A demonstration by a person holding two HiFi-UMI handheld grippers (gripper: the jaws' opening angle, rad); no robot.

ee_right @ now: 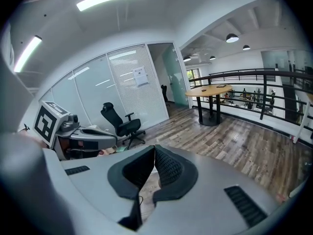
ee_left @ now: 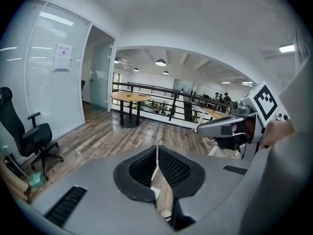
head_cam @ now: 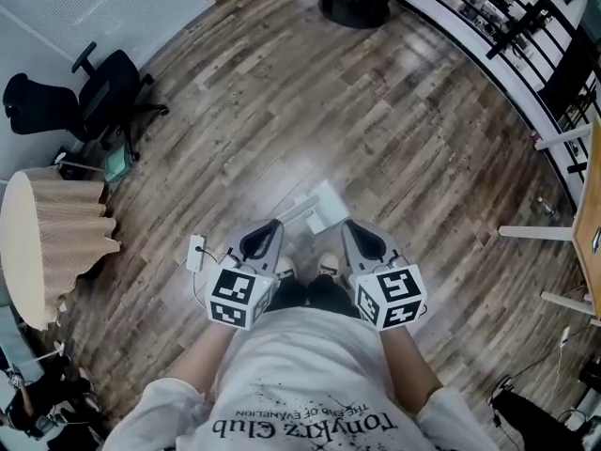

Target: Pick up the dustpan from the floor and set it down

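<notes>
I held the left gripper (head_cam: pixel 271 225) and right gripper (head_cam: pixel 350 225) with jaws pressed together, empty. The dustpan (head_cam: pixel 317 207) lay on the floor just ahead, between their tips. I judged it best to spread one pair before dipping toward its handle.

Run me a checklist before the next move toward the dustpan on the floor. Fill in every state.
1. Dustpan in sight on the wood floor, just ahead of both tools: ok.
2. Left tool empty: ok, nothing between its jaws.
3. Left tool open for a grasp: not ok, its jaws are shut.
4. Right tool open for a grasp: not ok, its jaws are together and empty.
5. White plug block with its cable away from the dustpan: ok, it lies left of the left tool.
6. Where the dustpan's handle points: cannot tell.
</notes>
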